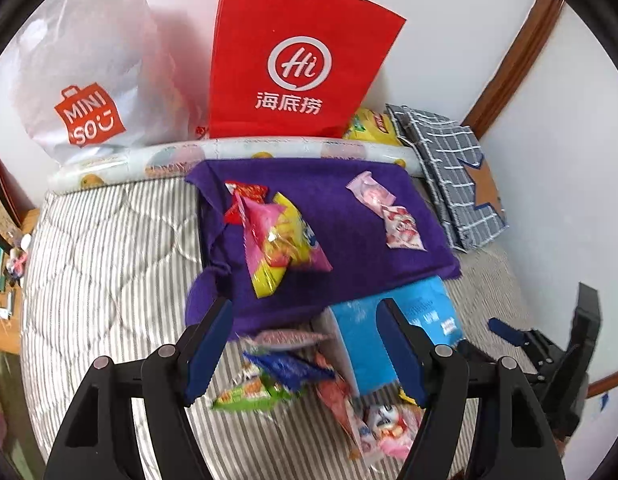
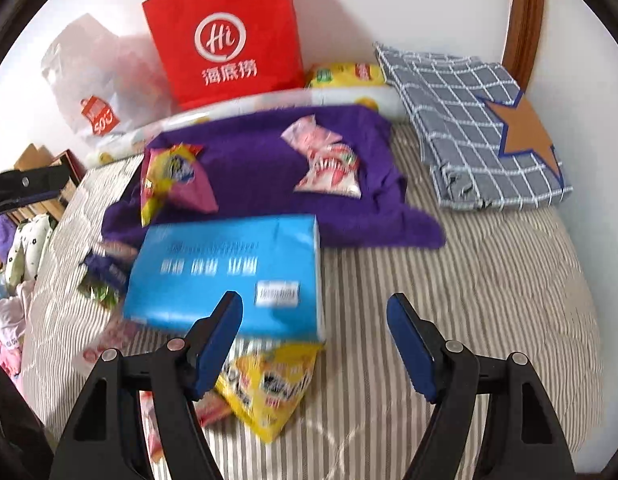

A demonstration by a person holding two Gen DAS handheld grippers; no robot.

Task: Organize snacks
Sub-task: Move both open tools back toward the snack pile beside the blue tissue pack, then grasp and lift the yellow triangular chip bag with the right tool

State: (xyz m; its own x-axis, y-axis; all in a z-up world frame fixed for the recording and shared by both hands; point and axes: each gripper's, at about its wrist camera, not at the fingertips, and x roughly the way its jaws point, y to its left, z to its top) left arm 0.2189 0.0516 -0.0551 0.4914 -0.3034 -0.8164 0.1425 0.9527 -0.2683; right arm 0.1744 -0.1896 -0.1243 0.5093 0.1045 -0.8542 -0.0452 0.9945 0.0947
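Blue box [image 2: 229,276] hides snack pile [image 1: 309,384]; labels blurred, unreadable.

Two paper bags [image 1: 297,64], one blue box [image 2: 229,276], one purple cloth [image 1: 329,232], two grippers [image 1: 309,344].

Home bedroom, striped quilted bed [image 2: 449,288], folded bedding [image 2: 469,128]

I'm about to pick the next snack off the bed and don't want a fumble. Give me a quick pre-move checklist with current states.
1. Left gripper empty, fingers apart: ok.
2. Right gripper empty, fingers apart: ok.
3. Loose snack pile under the left gripper: ok.
4. Blue box clear of the pile: not ok, it overlaps packets.
5. Room left on purple cloth: ok.
6. Picture sharp enough to aim: not ok, blurred.
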